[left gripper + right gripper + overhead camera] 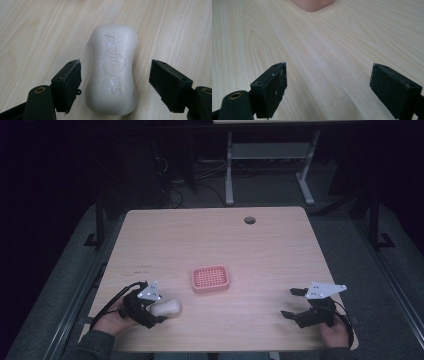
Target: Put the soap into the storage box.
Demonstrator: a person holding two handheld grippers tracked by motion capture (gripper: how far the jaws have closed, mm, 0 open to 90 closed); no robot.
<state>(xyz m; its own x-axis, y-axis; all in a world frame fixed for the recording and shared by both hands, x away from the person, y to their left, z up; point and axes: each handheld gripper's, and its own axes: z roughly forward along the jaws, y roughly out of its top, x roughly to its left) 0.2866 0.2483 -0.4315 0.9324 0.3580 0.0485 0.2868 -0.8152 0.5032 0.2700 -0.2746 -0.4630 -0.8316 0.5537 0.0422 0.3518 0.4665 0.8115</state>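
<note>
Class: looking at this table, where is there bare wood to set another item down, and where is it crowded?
Free: the far half beyond the pink soap dish, and between the dish and the right gripper. Crowded: near left, where the left gripper straddles the soap bar.

The left gripper (159, 312) sits low over the near-left part of the table (210, 235), held in the person's left hand (111, 319), its jaws spread wide on either side of a white soap bar (113, 68) without touching it. The right gripper (291, 303) sits over the table's near-right part, held in the right hand (334, 332), jaws wide apart with nothing between them.
</note>
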